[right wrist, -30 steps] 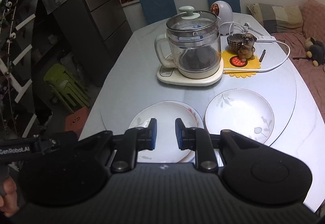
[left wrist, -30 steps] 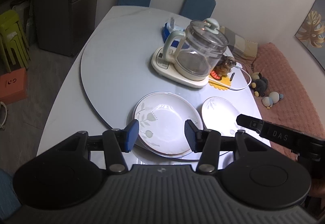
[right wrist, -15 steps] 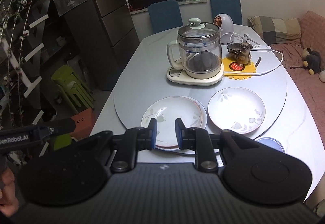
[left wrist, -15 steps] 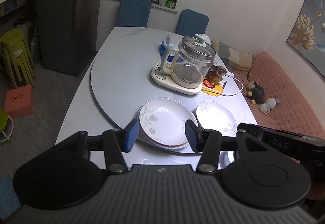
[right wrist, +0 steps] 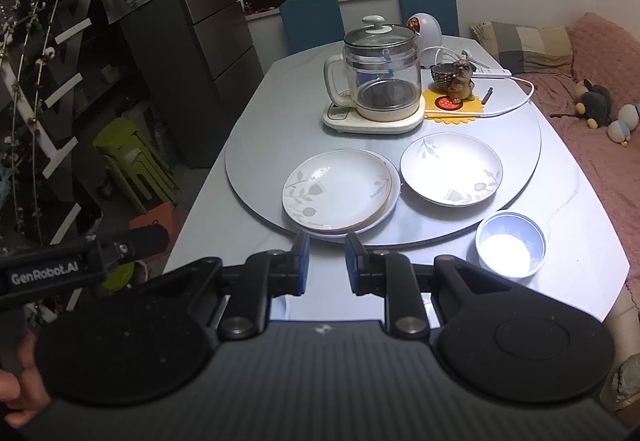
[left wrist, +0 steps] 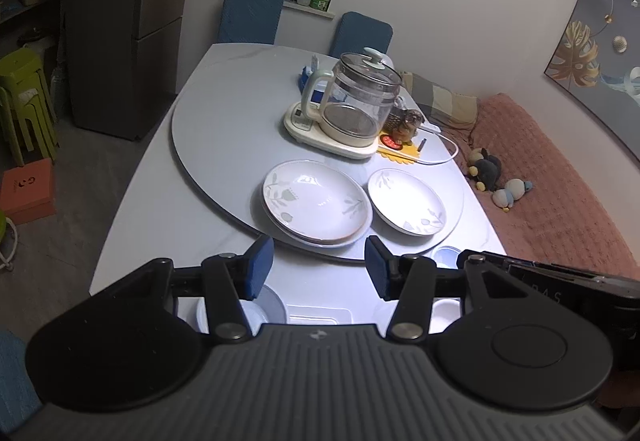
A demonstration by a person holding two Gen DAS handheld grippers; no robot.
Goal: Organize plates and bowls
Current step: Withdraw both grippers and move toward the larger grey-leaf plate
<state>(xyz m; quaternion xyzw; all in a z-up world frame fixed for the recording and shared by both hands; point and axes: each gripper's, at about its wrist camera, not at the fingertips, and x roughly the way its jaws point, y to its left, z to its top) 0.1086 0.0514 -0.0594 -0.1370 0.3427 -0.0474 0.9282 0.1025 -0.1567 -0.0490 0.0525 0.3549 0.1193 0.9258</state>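
Observation:
A stack of white floral plates (left wrist: 316, 201) (right wrist: 338, 191) lies on the near part of the round turntable (right wrist: 260, 169). To its right sits a single white floral plate (left wrist: 406, 201) (right wrist: 450, 169). A blue bowl (right wrist: 510, 243) (left wrist: 446, 255) stands on the table's near right, off the turntable. A second bluish dish (left wrist: 260, 313) shows partly behind my left fingers. My left gripper (left wrist: 319, 261) hangs open and empty, short of the stack. My right gripper (right wrist: 326, 261) also hovers in front of the stack, its jaws a narrow gap apart with nothing between them.
A glass kettle (left wrist: 356, 109) (right wrist: 378, 81) on its base, a dog figurine (right wrist: 460, 81) on a yellow mat and a white cable occupy the turntable's far side. Two blue chairs stand behind the table, green stools (right wrist: 132, 157) left, a pink sofa (left wrist: 560, 201) with plush toys right.
Both grippers have drawn back from the plates, which now look smaller and farther off. The table's near edge and the blue bowl have come into view. Neither jaw gap has visibly changed.

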